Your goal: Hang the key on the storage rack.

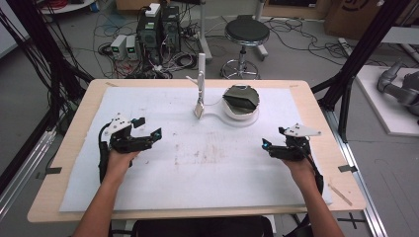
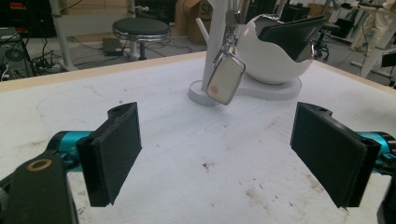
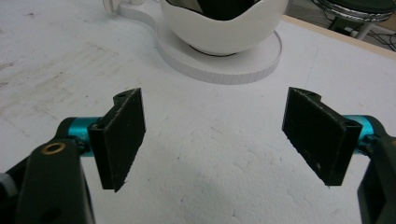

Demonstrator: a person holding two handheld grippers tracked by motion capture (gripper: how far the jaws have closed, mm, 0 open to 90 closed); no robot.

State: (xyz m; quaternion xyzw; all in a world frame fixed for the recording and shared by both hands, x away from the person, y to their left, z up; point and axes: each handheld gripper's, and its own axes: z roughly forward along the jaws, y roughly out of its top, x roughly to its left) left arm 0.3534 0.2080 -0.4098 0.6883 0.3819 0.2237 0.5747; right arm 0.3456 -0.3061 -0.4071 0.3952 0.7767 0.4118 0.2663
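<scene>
Two tongs gape; the key tag bears no legible writing.

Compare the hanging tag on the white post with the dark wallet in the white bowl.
The tag is pale and small, with a metal rim; the wallet is dark and larger. The tag dangles free from the post, above the mat; the wallet leans tilted inside the bowl. Both sit on one white stand, untouched by either tool.

Bare white mat lies open between both grippers — the only obstacles (far side) are the stand with hanging tag and bowl.
</scene>
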